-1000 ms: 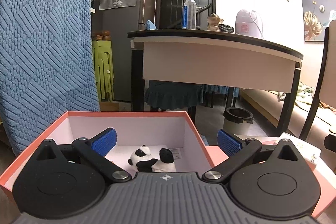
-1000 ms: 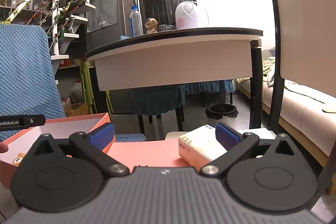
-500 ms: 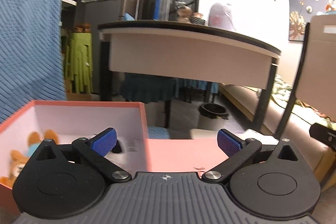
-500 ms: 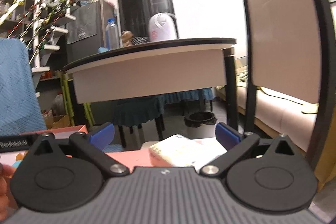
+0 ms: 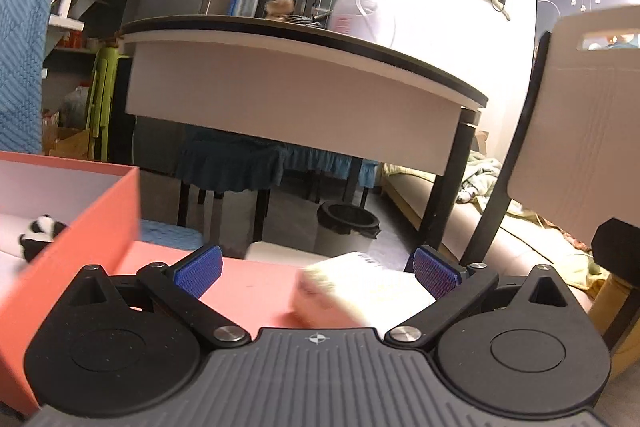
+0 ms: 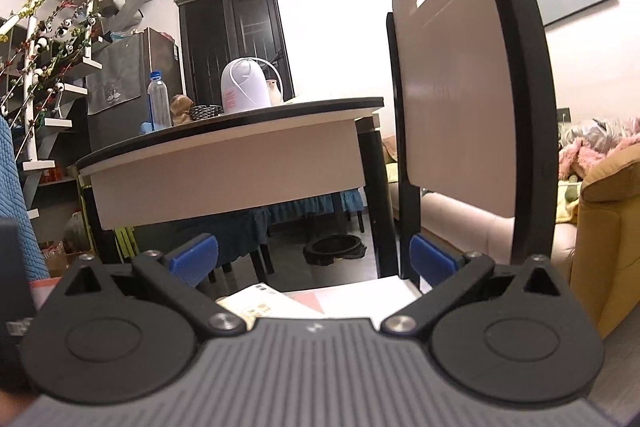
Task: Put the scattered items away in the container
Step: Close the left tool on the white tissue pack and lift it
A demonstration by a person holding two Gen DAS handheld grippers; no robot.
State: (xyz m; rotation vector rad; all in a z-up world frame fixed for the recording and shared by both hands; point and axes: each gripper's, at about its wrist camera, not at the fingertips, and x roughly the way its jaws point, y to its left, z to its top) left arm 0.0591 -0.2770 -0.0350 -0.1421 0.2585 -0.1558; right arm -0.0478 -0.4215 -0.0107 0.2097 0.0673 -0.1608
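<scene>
Two matching hand-held tools, black and grey with blue finger pads

The left tool (image 5: pixel 318 269) has a grey ribbed body with a small crosshair mark at its front edge, two round black housings each with a raised disc, black link arms pinned by silver screws, and blue textured pads (image 5: pixel 199 270). The right tool (image 6: pixel 313 259) is built alike, with a small white logo on its ribbed body and smooth-looking blue pads (image 6: pixel 431 261).

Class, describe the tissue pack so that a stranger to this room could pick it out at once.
Start at the pink box on the left of the left wrist view, with a toy panda inside. A flat pink surface runs right from it, and the tissue pack lies there, between the open left gripper fingers. It is the only pale, soft-edged block there.
</scene>
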